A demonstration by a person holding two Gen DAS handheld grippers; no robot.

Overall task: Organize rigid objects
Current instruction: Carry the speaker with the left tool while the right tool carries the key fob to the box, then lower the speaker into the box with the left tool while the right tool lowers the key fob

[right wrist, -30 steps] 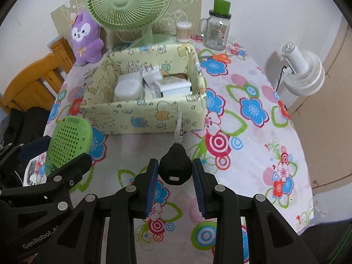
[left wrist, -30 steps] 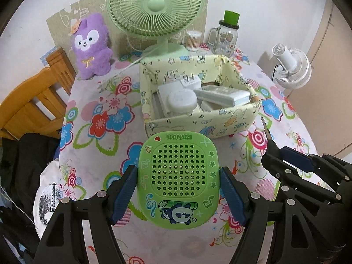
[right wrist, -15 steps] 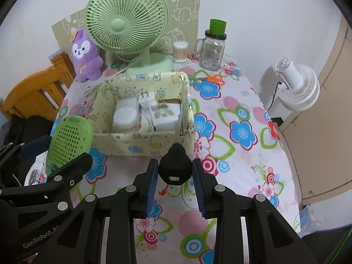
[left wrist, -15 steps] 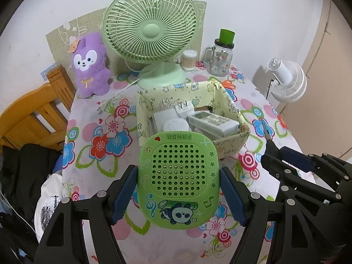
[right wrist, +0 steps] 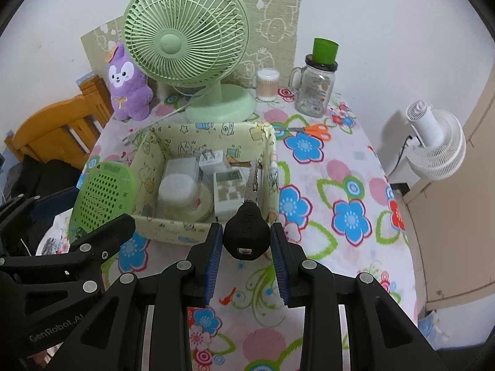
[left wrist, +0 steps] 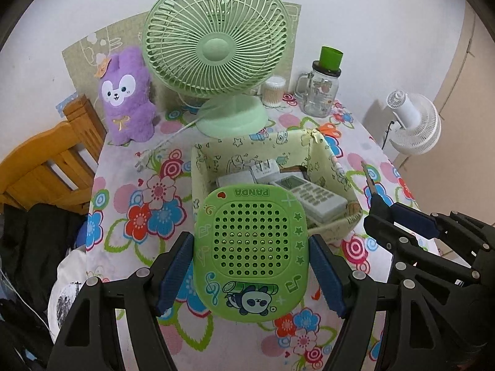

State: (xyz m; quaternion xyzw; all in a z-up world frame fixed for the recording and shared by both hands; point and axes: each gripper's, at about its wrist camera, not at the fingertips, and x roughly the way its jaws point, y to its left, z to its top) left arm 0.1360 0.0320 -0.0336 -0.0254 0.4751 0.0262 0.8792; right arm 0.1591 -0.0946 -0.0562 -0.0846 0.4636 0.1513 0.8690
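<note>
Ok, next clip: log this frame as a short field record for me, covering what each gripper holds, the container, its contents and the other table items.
left gripper: jaws shut on green perforated panda case
right gripper: jaws shut on black-headed key, blade pointing at the box
container: pale yellow cartoon-print fabric box, open top
contents: white remote control, white plug adapter, white round-cornered box
other table items: green desk fan, purple plush toy, glass mug jar, orange-handled scissors

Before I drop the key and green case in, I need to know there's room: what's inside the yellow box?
The box holds a remote, a white plug, a white round-cornered case and a flat round thing under it. The near wall hides the floor's front strip.
</note>
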